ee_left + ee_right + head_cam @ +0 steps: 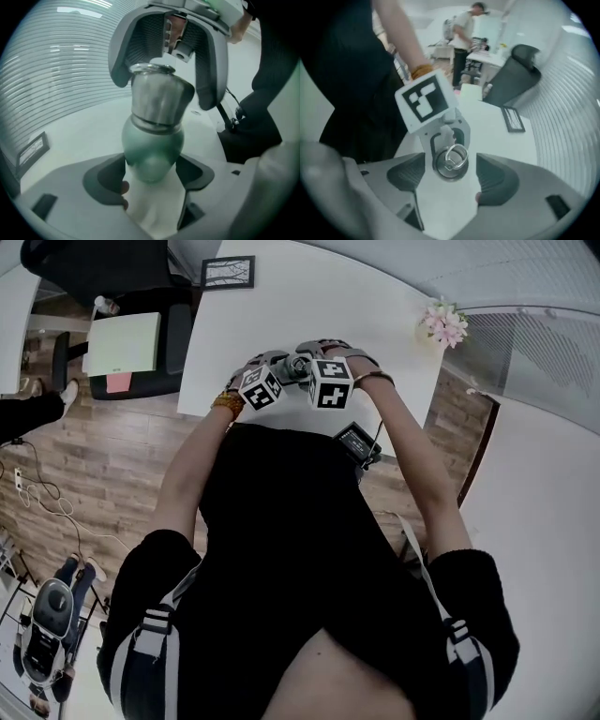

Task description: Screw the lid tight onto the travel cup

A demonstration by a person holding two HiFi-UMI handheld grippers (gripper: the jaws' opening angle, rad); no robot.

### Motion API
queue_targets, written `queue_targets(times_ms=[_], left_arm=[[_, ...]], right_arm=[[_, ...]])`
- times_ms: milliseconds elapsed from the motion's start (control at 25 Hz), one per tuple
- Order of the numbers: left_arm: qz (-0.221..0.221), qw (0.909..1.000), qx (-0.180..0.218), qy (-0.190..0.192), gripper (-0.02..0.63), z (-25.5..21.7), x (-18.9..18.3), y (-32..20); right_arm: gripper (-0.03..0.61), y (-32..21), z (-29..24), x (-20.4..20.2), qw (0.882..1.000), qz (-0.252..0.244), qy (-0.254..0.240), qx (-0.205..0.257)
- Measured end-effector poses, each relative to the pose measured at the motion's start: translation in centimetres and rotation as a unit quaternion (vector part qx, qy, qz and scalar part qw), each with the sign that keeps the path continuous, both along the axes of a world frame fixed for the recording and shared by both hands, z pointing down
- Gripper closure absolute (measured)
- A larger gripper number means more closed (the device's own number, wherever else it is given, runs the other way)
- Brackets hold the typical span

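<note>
**Camera layout: one head view and two facing gripper views.**
The head view looked steeply down from above the person (300,549) onto the table (375,324) edge, with the left gripper (267,379) and right gripper (323,371) small and far. The left gripper view sat close behind its own jaws and faced along the cup (152,145) toward the right gripper and the person's body. The right gripper view sat equally close and faced the opposite way, end-on at the lid (451,161). Each gripper view showed the other gripper; all three shared the table.
</note>
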State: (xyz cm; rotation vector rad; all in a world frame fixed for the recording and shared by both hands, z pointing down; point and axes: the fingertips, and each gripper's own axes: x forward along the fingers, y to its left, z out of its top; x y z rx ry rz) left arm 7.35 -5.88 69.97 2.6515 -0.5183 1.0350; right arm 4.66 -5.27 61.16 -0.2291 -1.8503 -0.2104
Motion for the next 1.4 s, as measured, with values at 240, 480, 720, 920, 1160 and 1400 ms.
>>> queue_targets(times_ms=[240,480,720,920,1160,1400], left_arm=[[0.0,1.0,0.0,0.003,0.272,0.0,-0.1,0.0],[-0.003,1.0,-0.002,0.0,0.272,-0.1,-0.1,-0.1],[-0.003,1.0,-0.004,-0.001,0.272,-0.1,-0.3,-0.2],[-0.001,1.0,-0.007,-0.002,0.272,-0.1,-0.3,0.0],[-0.001,0.9999,-0.012,-0.003,0.272,-0.2,-0.3,0.0],[-0.001,0.9999,-0.01,0.0,0.272,-0.1,-0.4,0.0]], right_arm=[[0.235,-2.1,-2.5,-1.0,0.926,0.353,-0.125,-0.055],[0.262,-2.4,-1.1,-0.1,0.877,0.474,-0.061,-0.043],[0.325,-2.1,-0.2,-0.8,0.928,0.37,-0.019,-0.031],[0.322,-0.3,0.5,-0.8,0.997,0.061,0.05,0.019],[0.32,0.5,0.9,-0.4,0.987,-0.136,0.056,0.063],[0.244,-0.8,-1.0,-1.1,0.97,0.23,-0.071,-0.026]])
